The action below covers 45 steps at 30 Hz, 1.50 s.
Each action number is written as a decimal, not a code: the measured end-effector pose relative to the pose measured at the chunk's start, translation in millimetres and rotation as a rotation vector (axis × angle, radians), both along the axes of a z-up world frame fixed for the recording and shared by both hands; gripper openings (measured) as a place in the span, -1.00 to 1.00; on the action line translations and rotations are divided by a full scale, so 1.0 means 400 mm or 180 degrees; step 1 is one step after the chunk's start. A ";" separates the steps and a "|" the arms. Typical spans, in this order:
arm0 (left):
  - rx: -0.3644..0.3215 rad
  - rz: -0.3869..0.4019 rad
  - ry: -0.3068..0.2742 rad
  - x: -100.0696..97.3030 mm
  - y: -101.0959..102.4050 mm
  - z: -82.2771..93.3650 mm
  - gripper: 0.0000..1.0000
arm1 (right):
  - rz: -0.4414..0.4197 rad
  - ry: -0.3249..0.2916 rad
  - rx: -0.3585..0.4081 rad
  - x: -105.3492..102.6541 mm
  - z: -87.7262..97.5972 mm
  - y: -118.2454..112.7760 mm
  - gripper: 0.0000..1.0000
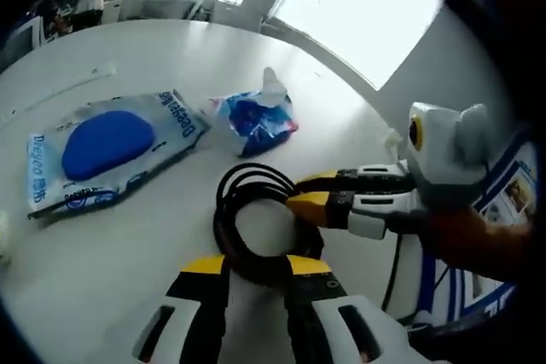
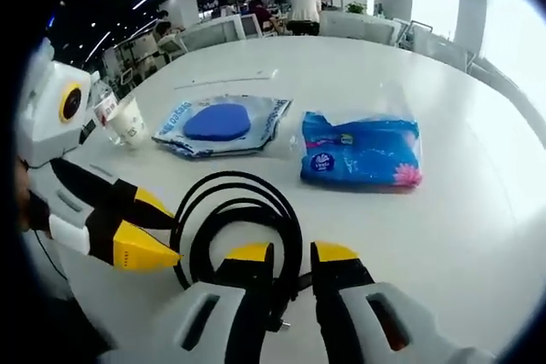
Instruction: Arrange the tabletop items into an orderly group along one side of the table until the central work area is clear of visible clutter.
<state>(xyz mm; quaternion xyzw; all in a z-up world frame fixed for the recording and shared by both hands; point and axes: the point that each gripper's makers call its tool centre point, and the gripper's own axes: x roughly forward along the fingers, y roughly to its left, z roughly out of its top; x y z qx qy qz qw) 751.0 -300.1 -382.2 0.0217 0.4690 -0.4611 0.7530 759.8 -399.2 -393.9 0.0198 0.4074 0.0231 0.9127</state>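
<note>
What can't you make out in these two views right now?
- Left gripper view: near side of the coiled black cable, hidden behind the left gripper.
- Right gripper view: the cable's plug end, tucked behind the right gripper.
- Right gripper view: print on the blue tissue pack, too small.

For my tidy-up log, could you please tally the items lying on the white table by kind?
Coiled black cable: 1
Clear packet with a blue pad: 1
Blue tissue pack: 1
Cup: 1
Total: 4
Both the left gripper and the right gripper sit at the cable.
</note>
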 end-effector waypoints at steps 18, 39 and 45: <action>0.0251 0.0145 -0.0623 0.064 0.144 0.039 0.28 | 0.0076 -0.0224 0.0006 0.027 0.061 0.024 -0.29; 0.0217 0.1097 -0.0719 0.220 0.274 0.071 0.42 | 0.0198 -0.0506 0.0243 0.131 0.129 0.083 -0.14; 0.0200 0.1194 -0.0719 0.244 0.285 0.066 0.37 | 0.0271 -0.0636 0.0271 0.163 0.138 0.099 -0.13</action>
